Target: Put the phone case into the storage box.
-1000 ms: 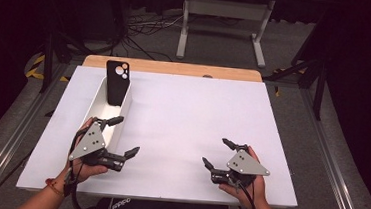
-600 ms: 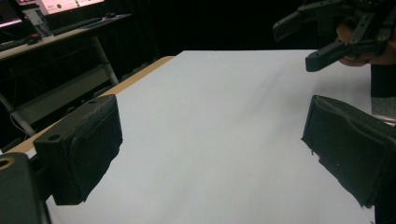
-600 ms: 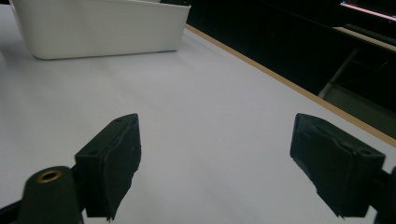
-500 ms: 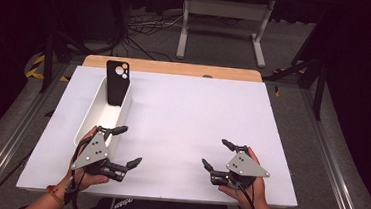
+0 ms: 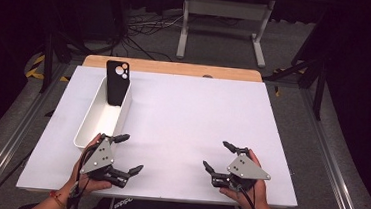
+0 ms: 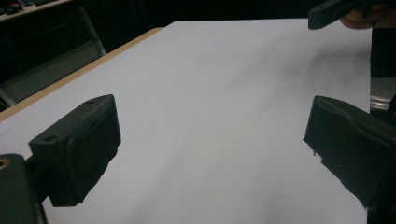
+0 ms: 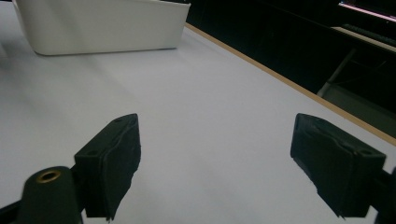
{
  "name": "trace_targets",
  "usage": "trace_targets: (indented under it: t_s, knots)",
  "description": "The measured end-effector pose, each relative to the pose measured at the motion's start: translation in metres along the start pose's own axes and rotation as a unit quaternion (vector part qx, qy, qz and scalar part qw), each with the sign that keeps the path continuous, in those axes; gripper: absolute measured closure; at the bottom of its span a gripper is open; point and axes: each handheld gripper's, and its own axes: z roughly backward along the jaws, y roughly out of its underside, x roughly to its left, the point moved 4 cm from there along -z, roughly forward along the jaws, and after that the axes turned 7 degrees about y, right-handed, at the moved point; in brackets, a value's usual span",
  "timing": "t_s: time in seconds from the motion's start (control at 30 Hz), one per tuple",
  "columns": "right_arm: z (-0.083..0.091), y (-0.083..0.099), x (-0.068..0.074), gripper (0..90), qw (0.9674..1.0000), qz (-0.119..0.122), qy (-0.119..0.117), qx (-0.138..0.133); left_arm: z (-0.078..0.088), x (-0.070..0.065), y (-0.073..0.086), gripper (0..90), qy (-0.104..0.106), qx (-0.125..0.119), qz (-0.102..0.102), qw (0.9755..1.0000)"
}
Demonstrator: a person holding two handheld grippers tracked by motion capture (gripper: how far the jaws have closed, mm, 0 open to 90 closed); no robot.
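I hold my left gripper (image 5: 128,153) just beside the near end of the white bin (image 5: 90,127), jaws spread wide with nothing between them. My right gripper (image 5: 217,156) sits well apart from the bin, across the white table (image 5: 187,114), jaws also wide apart. A black phone case (image 5: 117,81) stands upright in the bin's far end.

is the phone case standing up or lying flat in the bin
Standing up: the black phone case leans on end against the white bin's far wall, its top above the rim.
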Motion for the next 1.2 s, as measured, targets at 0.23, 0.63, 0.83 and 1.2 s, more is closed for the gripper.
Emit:
trace_targets:
  t_s: [0.23,0.63,0.83,1.2]
  knots:
    - [0.004,0.001,-0.003,16.5,0.9999,-0.006,0.007,-0.005,0.001,0.003,0.004,3.3,0.004,0.009,0.002,1.0]
    - [0.006,0.003,0.0,16.4,1.0,-0.001,0.006,-0.004,0.001,0.002,0.003,3.3,0.008,0.004,0.003,1.0]
    - [0.004,0.003,0.001,16.4,1.0,0.0,0.005,-0.003,0.002,0.001,0.001,3.4,0.011,0.002,0.001,0.9999]
    - [0.001,0.0,0.008,16.5,1.0,0.008,0.003,0.0,0.004,-0.002,0.001,3.3,0.002,-0.002,-0.005,1.0]
